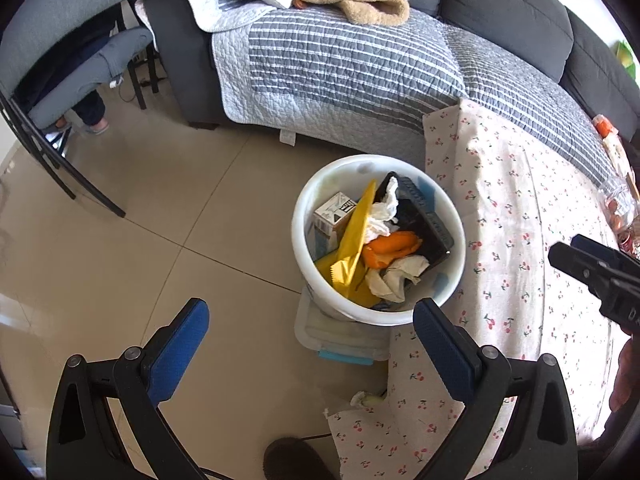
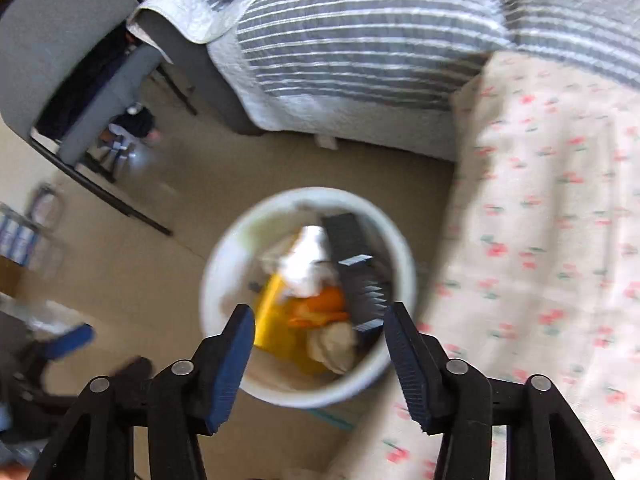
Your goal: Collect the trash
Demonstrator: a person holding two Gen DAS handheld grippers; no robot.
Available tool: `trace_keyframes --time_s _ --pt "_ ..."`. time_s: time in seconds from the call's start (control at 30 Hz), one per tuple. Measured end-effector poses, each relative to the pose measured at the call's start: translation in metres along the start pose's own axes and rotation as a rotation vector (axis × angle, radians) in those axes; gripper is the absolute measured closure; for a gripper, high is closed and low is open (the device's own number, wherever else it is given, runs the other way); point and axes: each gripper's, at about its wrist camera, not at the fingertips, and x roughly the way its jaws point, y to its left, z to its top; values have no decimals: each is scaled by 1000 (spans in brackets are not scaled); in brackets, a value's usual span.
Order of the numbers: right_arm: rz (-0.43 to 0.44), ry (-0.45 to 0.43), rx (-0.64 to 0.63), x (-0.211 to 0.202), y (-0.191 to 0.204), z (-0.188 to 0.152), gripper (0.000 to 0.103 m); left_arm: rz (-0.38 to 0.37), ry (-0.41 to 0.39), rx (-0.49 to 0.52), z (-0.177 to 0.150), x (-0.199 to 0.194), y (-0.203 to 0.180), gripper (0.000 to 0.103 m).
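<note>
Bin (image 1: 378,312) holds paper, peel and packaging; both grippers' jaws stand wide and empty above it. A bottle (image 1: 618,208) remains on the surface (image 1: 520,240), apparently uncollected

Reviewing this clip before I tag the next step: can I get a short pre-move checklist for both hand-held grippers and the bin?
1. Right hand-held gripper empty: ok, jaws apart, nothing between them.
2. Left hand-held gripper empty: ok, jaws wide open, nothing between the pads.
3. White bin upright and able to take more: ok, trash lies below the rim.
4. Trash inside rather than hanging over the rim: ok; orange peel and crumpled tissue sit inside.
5. More trash to fetch: ok, items lie at the right edge of the cherry-print cloth, by the clear plastic bottle.
6. Right wrist view sharp enough: not ok, blurred.
</note>
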Motion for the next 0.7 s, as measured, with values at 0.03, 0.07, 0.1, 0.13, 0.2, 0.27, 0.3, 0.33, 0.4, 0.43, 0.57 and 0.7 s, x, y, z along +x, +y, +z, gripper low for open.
trace_keyframes --time_s 0.03,0.07,0.1,0.13,0.2,0.27,0.3,0.33,0.4,0.43,0.57,0.7 --pt "-48 -9 -16 -9 -4 -6 37 1 -14 9 -3 -6 -8 0" --pt "-87 -19 -28 -19 -8 -14 34 4 -24 20 -8 -12 -16 0" --pt "-117 -27 -34 -29 -14 -22 30 6 -29 30 -12 -17 -24 0" --pt "-144 -34 -36 -39 -20 -30 28 1 -29 40 -18 -22 -33 0" --pt "-195 -50 -38 -60 -32 -48 23 -33 -23 60 -29 -31 -48 0" --pt "-248 -90 -33 -83 -42 -67 19 -59 -18 79 -42 -41 -63 0" --pt "-276 -113 -33 -94 -46 -80 15 -72 -29 98 -48 -46 -71 0" --pt "-309 -131 -32 -104 -50 -92 13 -74 -48 120 -54 -53 -79 0" --pt "-392 -144 -26 -122 -57 -114 5 -62 -99 156 -67 -66 -92 0" --pt "-426 -154 -19 -131 -60 -124 5 -58 -121 167 -75 -73 -98 0" --pt "-501 -224 39 -171 -75 -162 1 -106 -180 152 -99 -99 -105 0" --pt "-543 -261 125 -195 -93 -194 1 -104 -233 135 -117 -116 -110 0"
